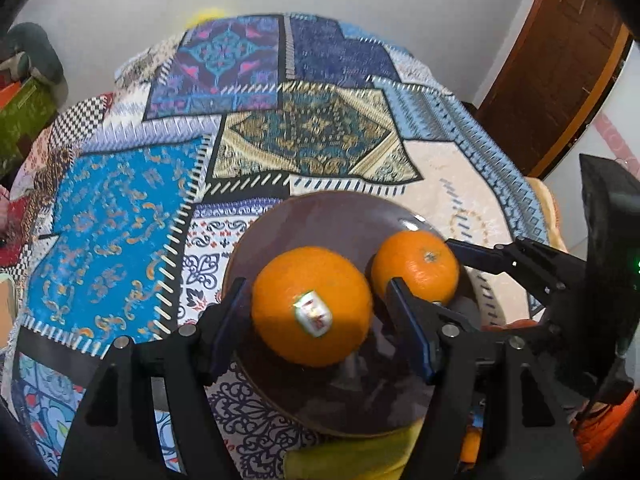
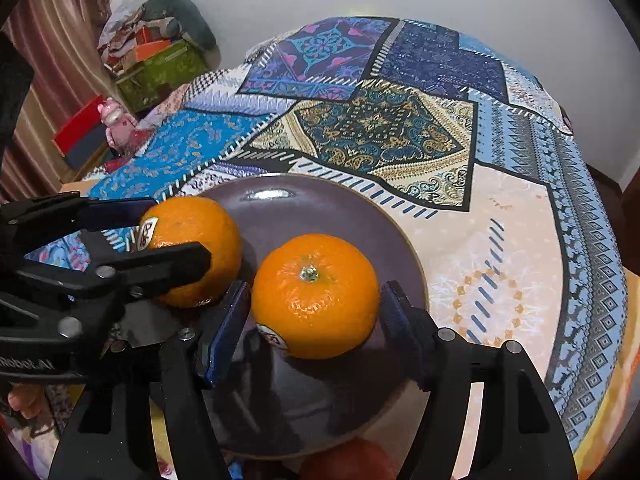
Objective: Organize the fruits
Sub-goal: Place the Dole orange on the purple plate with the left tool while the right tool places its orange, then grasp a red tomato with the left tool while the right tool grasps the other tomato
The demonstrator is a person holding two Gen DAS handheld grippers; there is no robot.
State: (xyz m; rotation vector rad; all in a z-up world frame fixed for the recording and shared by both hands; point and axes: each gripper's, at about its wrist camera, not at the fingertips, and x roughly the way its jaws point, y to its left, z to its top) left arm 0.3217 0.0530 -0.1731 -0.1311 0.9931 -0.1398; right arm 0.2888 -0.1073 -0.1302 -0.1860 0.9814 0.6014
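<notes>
Two oranges sit side by side on a dark purple plate [image 2: 352, 216] set on a table draped in a patchwork-print cloth [image 2: 520, 216]. Each orange lies between the fingers of one hand-held claw. The orange with the sticker on top [image 1: 312, 306] sits between the fingers of the left claw [image 1: 312, 316]; its white label faces up toward that claw's camera, and which way its stem points cannot be told. The second orange [image 2: 316, 296] rests on the plate with its green stem end pointing up and slightly away from the right claw's camera, a label low on its near side. Both fruits are nearly round, with no clear long axis.

Left claw fingers stand a little wider than the fruit; a thin gap shows on each side in the left wrist view, so the claw is spread and not gripping. The right claw [image 2: 314, 320] is likewise spread about its orange, its blue-padded fingers [image 2: 224, 332] close beside the peel, with a narrow gap on the right side. The two oranges sit just beside each other, nearly touching.
</notes>
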